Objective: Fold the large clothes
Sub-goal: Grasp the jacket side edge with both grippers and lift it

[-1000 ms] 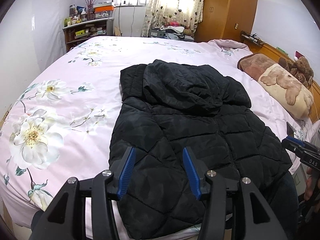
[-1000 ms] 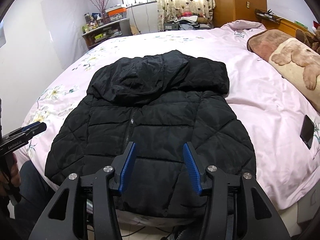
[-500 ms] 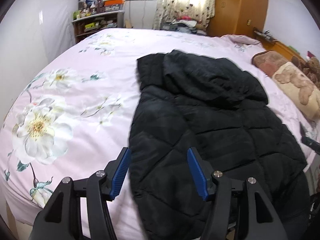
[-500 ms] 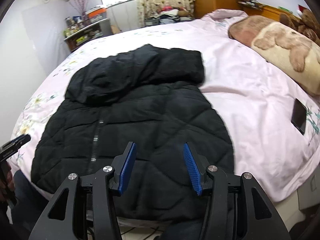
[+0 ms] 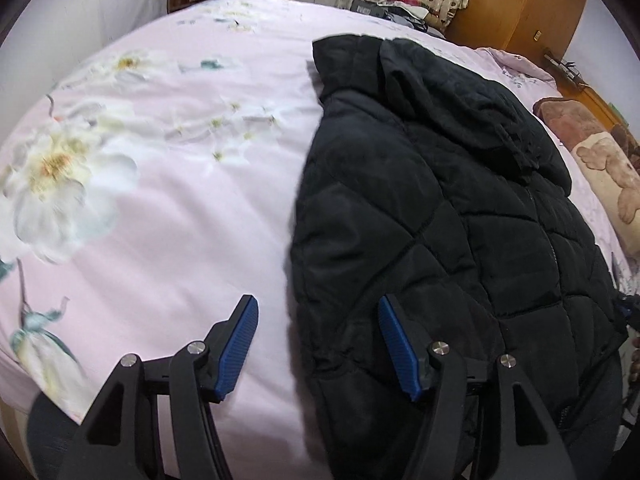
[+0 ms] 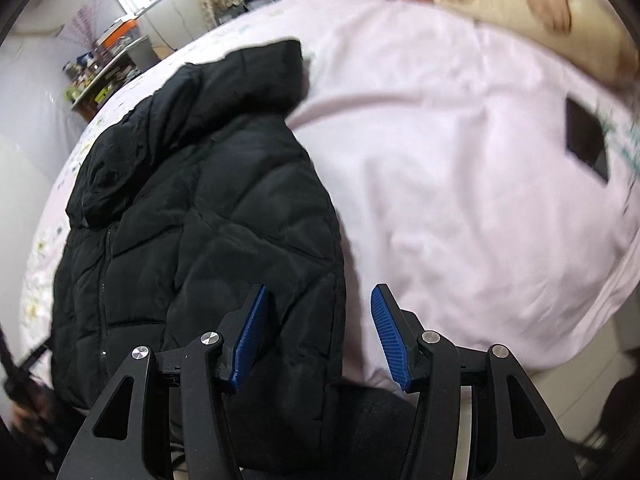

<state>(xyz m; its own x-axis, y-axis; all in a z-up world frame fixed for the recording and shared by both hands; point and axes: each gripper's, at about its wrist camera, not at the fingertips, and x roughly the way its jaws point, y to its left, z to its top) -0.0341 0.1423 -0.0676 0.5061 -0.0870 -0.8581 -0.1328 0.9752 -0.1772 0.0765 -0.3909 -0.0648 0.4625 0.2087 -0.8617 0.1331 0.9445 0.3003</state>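
Progress looks close to nil: the black quilted jacket (image 5: pixel 440 220) lies flat and spread on the pink bed (image 5: pixel 160 208), zip front up, hood (image 5: pixel 460 92) flopped over the collar at the far end, hem toward the near edge. No body fold shows, so I judge the folding itself has not started; whether the sleeves are already tucked under cannot be told.

The left gripper (image 5: pixel 316 344) has its jaws apart and empty. The jacket's left side edge runs forward between them, nearer the right-hand jaw, with bare floral sheet ahead of the left-hand one. The right gripper (image 6: pixel 316 332) likewise has its jaws apart and holds nothing; the jacket's right side edge (image 6: pixel 336 264) lies just ahead of its left-hand jaw, plain sheet ahead of the other. A dark phone (image 6: pixel 586 144) rests on the sheet well off to the right of those jaws, and a bear-print pillow (image 5: pixel 612 184) sits beyond the jacket.

Each gripper seems placed to take one side edge near the hem. Left to do: grasp both sides, fold them in, fold hood and hem together.
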